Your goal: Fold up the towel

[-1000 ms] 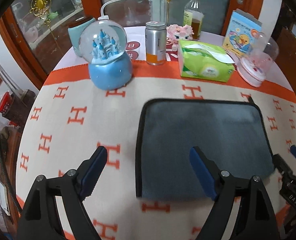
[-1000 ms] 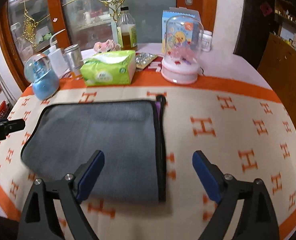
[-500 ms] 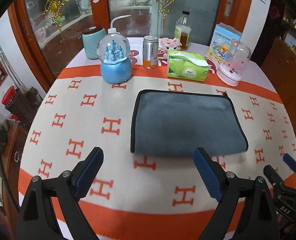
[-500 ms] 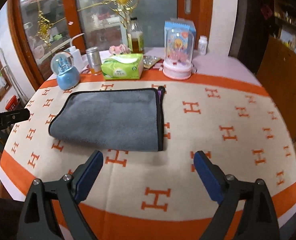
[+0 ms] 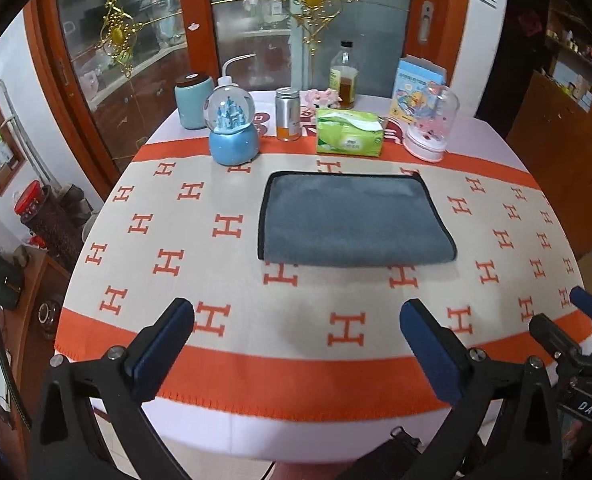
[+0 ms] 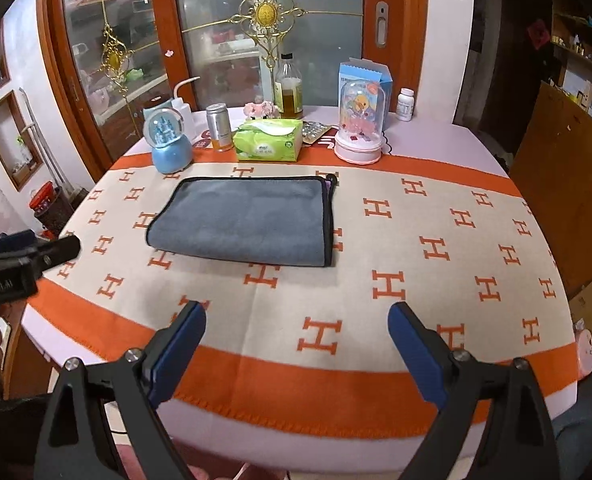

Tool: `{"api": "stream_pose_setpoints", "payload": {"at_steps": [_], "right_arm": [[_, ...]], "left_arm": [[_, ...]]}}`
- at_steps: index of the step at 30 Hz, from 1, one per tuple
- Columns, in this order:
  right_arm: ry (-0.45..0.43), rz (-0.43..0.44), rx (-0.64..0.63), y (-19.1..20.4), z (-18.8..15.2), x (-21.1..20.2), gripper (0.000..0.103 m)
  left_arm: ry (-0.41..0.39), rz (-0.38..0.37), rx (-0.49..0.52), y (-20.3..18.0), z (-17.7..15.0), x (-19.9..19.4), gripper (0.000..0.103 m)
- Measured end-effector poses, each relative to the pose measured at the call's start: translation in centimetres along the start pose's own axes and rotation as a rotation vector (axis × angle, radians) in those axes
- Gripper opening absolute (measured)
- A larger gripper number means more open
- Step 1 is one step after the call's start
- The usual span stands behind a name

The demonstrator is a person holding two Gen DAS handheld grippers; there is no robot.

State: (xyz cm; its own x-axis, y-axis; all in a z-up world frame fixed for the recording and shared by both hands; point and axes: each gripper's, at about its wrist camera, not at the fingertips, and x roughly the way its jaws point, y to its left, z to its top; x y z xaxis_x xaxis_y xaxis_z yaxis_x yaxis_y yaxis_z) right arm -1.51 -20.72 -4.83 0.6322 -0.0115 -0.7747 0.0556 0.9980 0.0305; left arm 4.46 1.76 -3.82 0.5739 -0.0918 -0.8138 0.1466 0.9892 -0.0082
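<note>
A grey towel with black edging lies folded flat on the orange and cream tablecloth; it also shows in the right wrist view. My left gripper is open and empty, held back over the table's near edge, well short of the towel. My right gripper is open and empty, also back at the near edge. The right gripper's tip shows at the right of the left wrist view. The left gripper's tip shows at the left of the right wrist view.
Along the table's far side stand a blue snow globe, a metal can, a green tissue pack, a bottle and a pink domed ornament. A glass cabinet stands behind the table.
Both grippers have pulled back and up from the towel to the table's near edge. The towel lies where it was, folded and flat.
</note>
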Motion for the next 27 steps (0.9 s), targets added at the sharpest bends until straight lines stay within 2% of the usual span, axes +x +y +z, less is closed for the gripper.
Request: {"api": "stream_pose_setpoints", "payload": {"at_steps": [7,14,27], "right_arm": [[-0.005,0.039,0.016,0.8,-0.5,-3.6,0.098],[0.012,0.046,0.035,1.3,-1.3,-5.3,0.1],[-0.003,0.057,0.057,1.9,-2.2,-5.4,0.103]], "left_arm": [[-0.02,0.013,0.011,-1.3,-1.6,-3.0,0.102],[-0.064,0.049,-0.015,-1.7,-2.2,-5.5,0.102],[-0.057,0.089,-0.044,-1.9,-3.2,-5.5,0.102]]}}
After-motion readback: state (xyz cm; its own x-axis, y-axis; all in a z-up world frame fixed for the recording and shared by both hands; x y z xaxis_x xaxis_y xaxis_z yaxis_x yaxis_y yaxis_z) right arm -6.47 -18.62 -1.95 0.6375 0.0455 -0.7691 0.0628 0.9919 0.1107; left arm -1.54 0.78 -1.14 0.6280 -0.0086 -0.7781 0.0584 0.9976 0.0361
